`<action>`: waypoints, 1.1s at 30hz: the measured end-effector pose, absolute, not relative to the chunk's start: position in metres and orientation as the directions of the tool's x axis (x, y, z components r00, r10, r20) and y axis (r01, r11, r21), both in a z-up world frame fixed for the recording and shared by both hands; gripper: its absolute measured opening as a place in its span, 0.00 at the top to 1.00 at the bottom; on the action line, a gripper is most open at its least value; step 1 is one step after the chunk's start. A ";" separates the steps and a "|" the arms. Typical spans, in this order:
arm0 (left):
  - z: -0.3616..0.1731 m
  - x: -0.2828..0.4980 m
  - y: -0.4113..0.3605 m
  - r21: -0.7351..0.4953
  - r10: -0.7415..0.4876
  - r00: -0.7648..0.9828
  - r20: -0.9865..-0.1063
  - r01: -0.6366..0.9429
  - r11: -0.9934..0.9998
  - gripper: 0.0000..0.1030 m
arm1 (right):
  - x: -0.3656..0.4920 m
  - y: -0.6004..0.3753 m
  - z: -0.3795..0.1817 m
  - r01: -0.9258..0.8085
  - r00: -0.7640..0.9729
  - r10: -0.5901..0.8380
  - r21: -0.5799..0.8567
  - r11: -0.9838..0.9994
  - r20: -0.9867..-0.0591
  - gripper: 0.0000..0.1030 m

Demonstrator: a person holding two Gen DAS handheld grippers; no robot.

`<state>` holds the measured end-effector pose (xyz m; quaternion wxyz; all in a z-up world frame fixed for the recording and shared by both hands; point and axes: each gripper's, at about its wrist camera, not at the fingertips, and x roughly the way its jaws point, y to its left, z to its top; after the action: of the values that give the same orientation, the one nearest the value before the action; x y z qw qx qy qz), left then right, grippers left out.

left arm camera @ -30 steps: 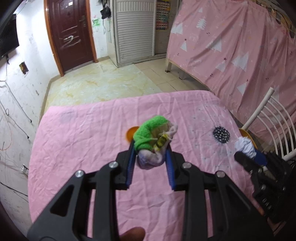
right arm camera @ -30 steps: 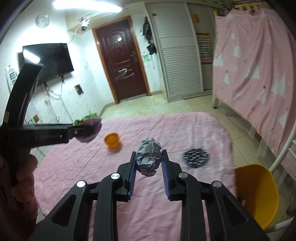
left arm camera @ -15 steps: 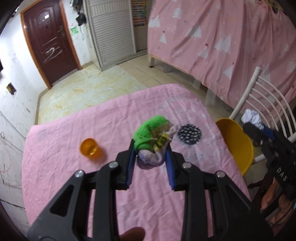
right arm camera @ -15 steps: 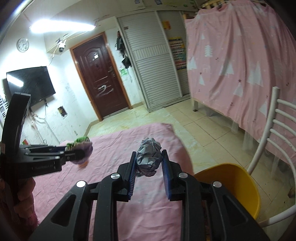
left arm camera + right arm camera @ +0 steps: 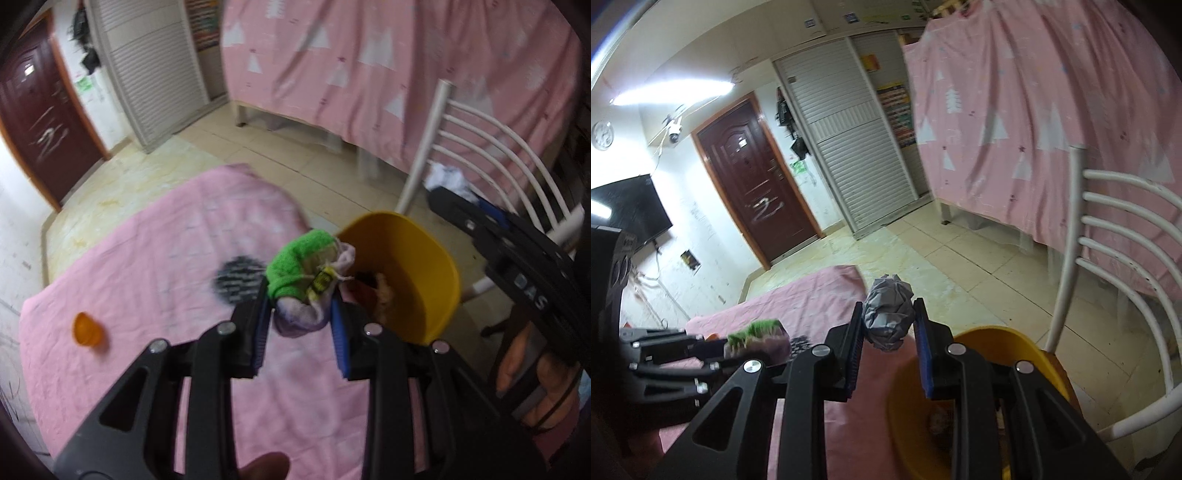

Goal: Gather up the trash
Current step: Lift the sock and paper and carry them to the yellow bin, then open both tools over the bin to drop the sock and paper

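The table point(image 5: 155, 236) is covered by a pink cloth. Near its left edge, in the left wrist view, an orange cup point(image 5: 88, 329) stands alone with bare cloth on every side. Further right, close to the table's right edge, a dark speckled disc point(image 5: 236, 280) lies flat; motion blur hides its detail. The left gripper point(image 5: 300, 325) is closed on a crumpled bundle of trash point(image 5: 306, 280), green on top and pale purple below with a small yellow label, both blue pads pressing its sides. The bundle is held above the table's right edge, just beside the near rim of the yellow bin point(image 5: 436, 266). The bin stands off the table's right edge, open at the top, with reddish scraps already inside. Beyond the table's far corner the tiled floor point(image 5: 332, 173) is unobstructed up to the pink curtain point(image 5: 406, 74). In the right wrist view the right gripper point(image 5: 888, 345) is clamped on a grey crumpled paper ball point(image 5: 888, 319), held off the table's corner and above the bin point(image 5: 993, 334) rim. To the right of the bin, a white slatted chair back point(image 5: 1115, 236) stands just beside it, limiting room on that side.
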<state>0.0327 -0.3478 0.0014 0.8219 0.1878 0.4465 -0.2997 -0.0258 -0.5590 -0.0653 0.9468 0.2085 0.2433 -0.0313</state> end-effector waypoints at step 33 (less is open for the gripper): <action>-0.022 0.029 -0.389 -0.028 -0.353 0.333 -0.875 0.692 0.722 0.46 | -0.021 -0.587 -0.101 0.254 0.846 0.005 0.410 0.876 -0.534 0.42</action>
<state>0.0289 -0.3892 -0.0218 0.7966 0.1781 0.4757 -0.3278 -0.0212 -0.5872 -0.1012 0.9301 0.2401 0.2697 -0.0670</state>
